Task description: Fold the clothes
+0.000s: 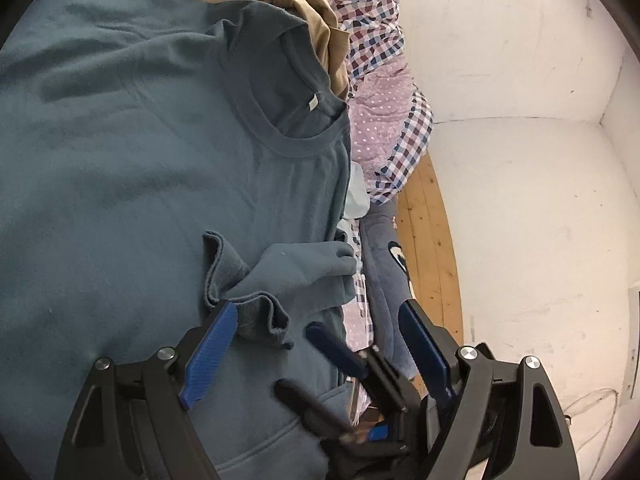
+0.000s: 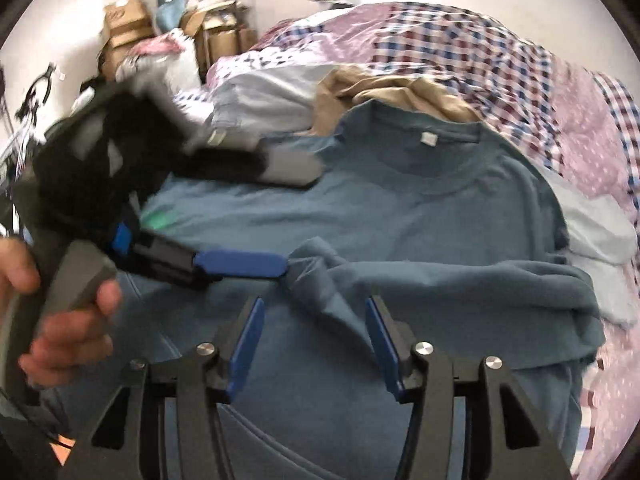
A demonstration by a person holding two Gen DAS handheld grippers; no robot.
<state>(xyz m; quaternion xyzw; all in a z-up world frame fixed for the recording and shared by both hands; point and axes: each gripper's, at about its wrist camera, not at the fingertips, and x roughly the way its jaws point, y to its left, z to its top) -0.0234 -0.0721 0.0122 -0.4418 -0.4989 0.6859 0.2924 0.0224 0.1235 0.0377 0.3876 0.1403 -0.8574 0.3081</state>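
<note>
Our left tool [image 1: 320, 332] stands spread wide, one blue pad touching the crumpled sleeve [image 1: 256, 280] of the teal T-shirt [image 1: 120, 160], nothing pinched. Our right tool [image 2: 316, 332] is parted too, empty, hovering over that folded-in sleeve. The shirt lies flat on the bed, collar toward a tan garment [image 2: 400, 92] and the checked quilt [image 2: 520, 60]. A hand [image 2: 60, 320] grips the left tool's handle.

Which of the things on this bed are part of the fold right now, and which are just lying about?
In the job:
- blue-grey T-shirt, spread flat
- its sleeve, folded in over the body
- left gripper, jaws open
- right gripper, jaws open

Lying about:
- tan garment
- checked quilt
- white cloth
- cardboard boxes
</note>
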